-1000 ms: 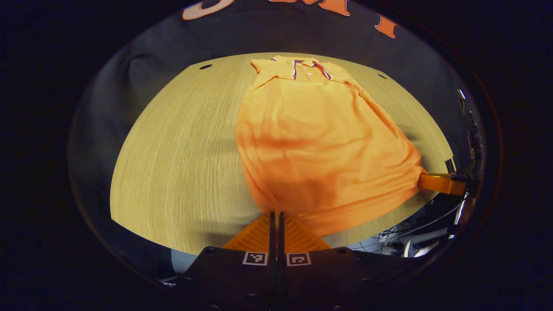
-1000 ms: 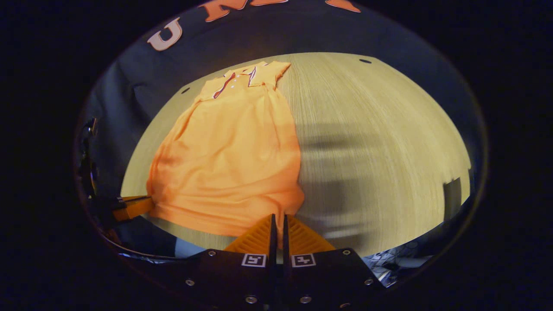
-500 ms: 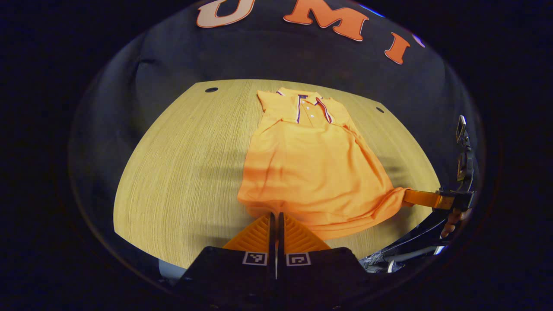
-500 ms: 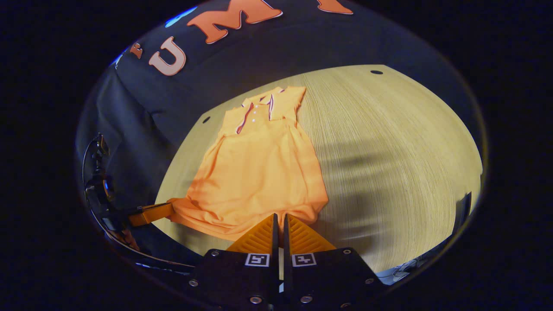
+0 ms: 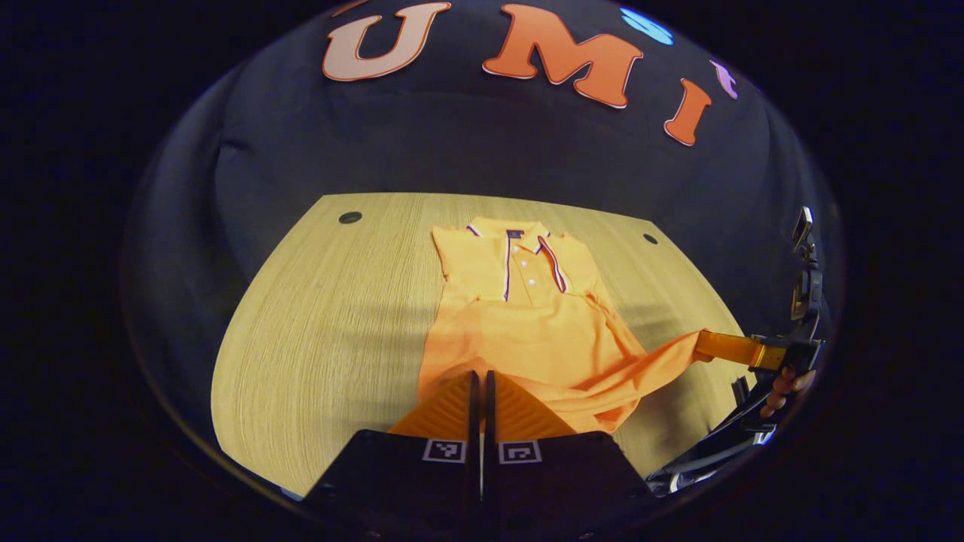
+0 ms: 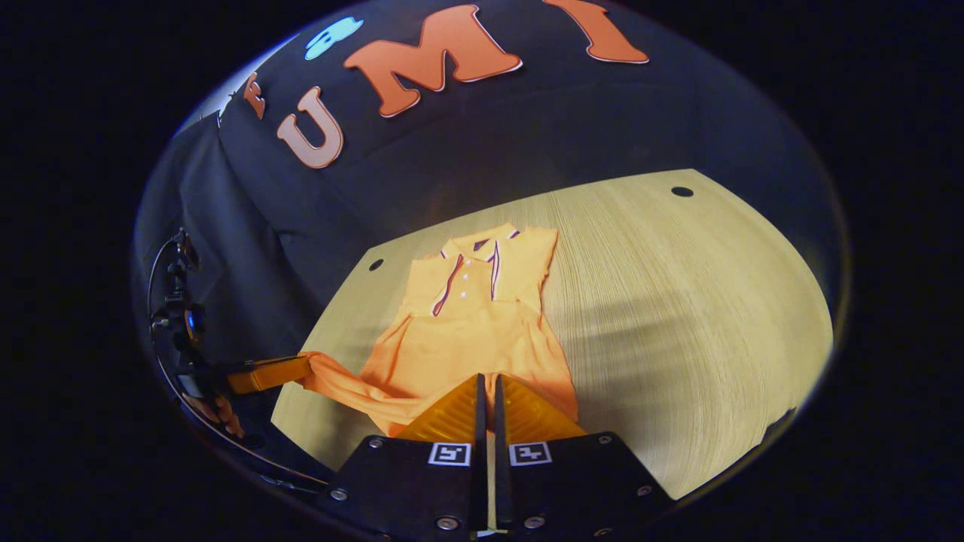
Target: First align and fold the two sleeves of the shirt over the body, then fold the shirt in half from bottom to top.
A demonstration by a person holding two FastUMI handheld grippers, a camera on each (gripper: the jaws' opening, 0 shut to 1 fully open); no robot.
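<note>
An orange polo shirt point(image 5: 527, 331) lies on the wooden table point(image 5: 324, 316), collar point(image 5: 520, 252) at the far end and sleeves folded in over the body. My left gripper point(image 5: 480, 374) is shut on one bottom hem corner, held up off the table. In the left gripper view, the right gripper point(image 5: 708, 345) pinches the other hem corner, pulling it taut to the right. In the right gripper view, my right gripper point(image 6: 487, 378) is shut on the hem of the shirt point(image 6: 467, 339), and the left gripper point(image 6: 301, 365) holds the opposite corner.
Bare table point(image 6: 678, 301) spreads on both sides of the shirt, with small round holes point(image 5: 349, 217) point(image 6: 681, 191) near the far corners. The black cloth wall stands right behind the table. A hand point(image 5: 783, 380) holds the right gripper at the near edge.
Both grippers have risen and moved forward toward the collar, carrying the bottom hem with them. The shirt's lower half has lifted off the table and bunched closer to the collar.
</note>
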